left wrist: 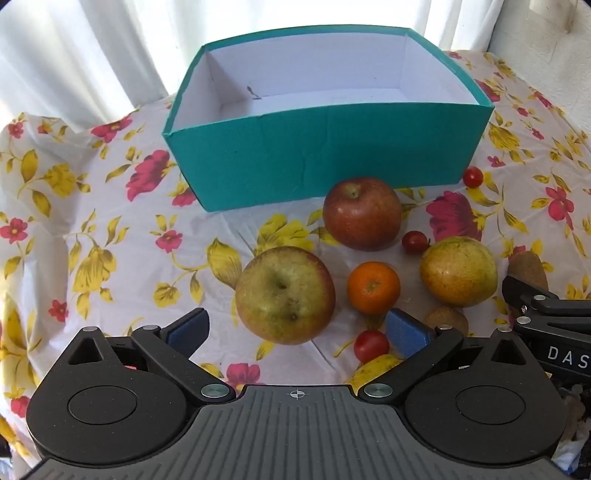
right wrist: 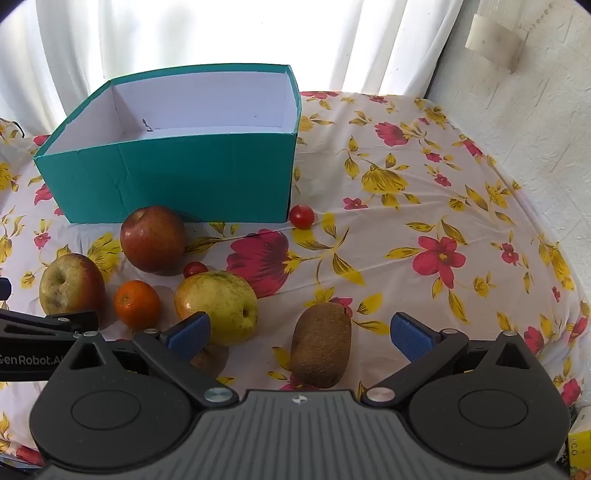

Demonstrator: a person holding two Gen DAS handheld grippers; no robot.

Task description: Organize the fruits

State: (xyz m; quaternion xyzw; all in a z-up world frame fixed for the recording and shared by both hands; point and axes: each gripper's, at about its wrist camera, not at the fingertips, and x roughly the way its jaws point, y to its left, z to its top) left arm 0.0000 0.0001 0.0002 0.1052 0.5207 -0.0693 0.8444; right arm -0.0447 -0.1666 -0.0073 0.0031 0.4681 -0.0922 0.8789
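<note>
— Left gripper (left wrist: 297,328)?
— Spread wide, pinching nothing, low over a floral tablecloth (left wrist: 110,229). Between the blue pads (left wrist: 406,330), a greenish apple (left wrist: 285,294) with a red blush.

— Beyond that apple?
— A red apple (left wrist: 362,213) just before the teal box (left wrist: 325,155); beside it a mandarin (left wrist: 373,287), a yellow-green pear-like fruit (left wrist: 458,271), three cherry tomatoes (left wrist: 371,345) scattered among them.

— Right gripper (right wrist: 301,332)?
— Also spread, gripping nothing. A brown kiwi (right wrist: 320,345) lying between the fingers, touching neither.

— Inside the box?
— White walls, no fruit visible; floor mostly hidden by the front wall.

— Behind everything?
— White curtains (right wrist: 184,33), brightly backlit.
</note>
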